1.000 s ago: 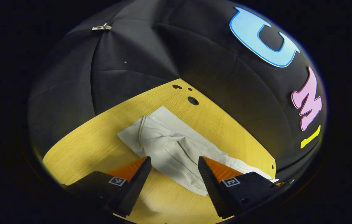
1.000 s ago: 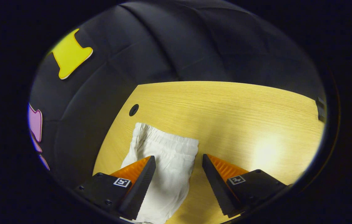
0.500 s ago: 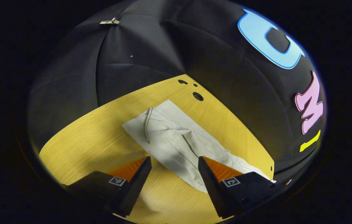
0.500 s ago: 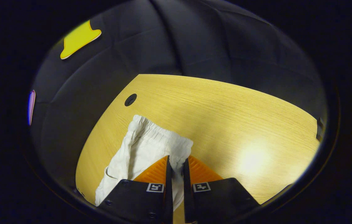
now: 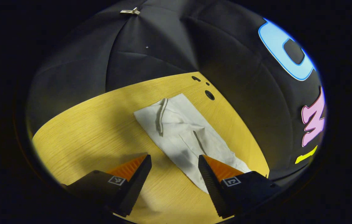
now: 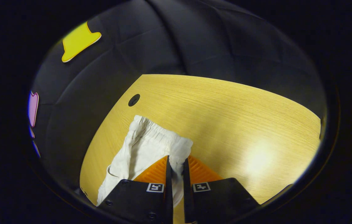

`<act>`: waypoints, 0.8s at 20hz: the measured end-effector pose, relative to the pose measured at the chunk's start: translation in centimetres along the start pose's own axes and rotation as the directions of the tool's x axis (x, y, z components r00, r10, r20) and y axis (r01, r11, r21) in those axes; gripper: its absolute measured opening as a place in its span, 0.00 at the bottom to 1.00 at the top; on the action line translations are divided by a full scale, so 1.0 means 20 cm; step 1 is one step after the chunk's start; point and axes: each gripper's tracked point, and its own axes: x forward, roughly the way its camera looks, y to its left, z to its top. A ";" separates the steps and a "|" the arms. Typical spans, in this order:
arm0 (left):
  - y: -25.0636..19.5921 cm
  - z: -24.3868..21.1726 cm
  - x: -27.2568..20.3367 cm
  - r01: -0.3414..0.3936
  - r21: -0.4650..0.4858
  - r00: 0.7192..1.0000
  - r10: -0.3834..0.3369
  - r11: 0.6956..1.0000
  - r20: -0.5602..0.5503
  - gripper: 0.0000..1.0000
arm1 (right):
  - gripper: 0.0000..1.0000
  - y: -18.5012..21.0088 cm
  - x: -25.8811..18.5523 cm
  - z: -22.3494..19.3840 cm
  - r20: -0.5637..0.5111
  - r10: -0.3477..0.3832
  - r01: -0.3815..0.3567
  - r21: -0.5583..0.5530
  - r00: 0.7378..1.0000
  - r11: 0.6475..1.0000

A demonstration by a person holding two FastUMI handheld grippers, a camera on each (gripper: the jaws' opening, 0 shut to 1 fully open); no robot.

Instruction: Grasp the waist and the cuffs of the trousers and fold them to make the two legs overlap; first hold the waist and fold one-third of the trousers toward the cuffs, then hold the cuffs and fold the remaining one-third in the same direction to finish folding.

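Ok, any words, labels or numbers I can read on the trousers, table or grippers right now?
trousers: no print or label seen.
table: no text.
left gripper: square coded tags, patterns and not words.
right gripper: the same kind of tags, no words.
So there is none to quote.

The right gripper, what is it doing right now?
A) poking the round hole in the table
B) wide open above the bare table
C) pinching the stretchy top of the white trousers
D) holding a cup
C: in the right gripper view, the right gripper is closed with the gathered waist of the trousers pinched between its fingers.
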 end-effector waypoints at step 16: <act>0.00 0.04 0.20 -0.182 0.106 0.982 0.186 0.978 -0.026 0.07 | 0.18 0.00 -0.01 0.01 0.011 0.016 -0.016 -0.012 1.000 1.000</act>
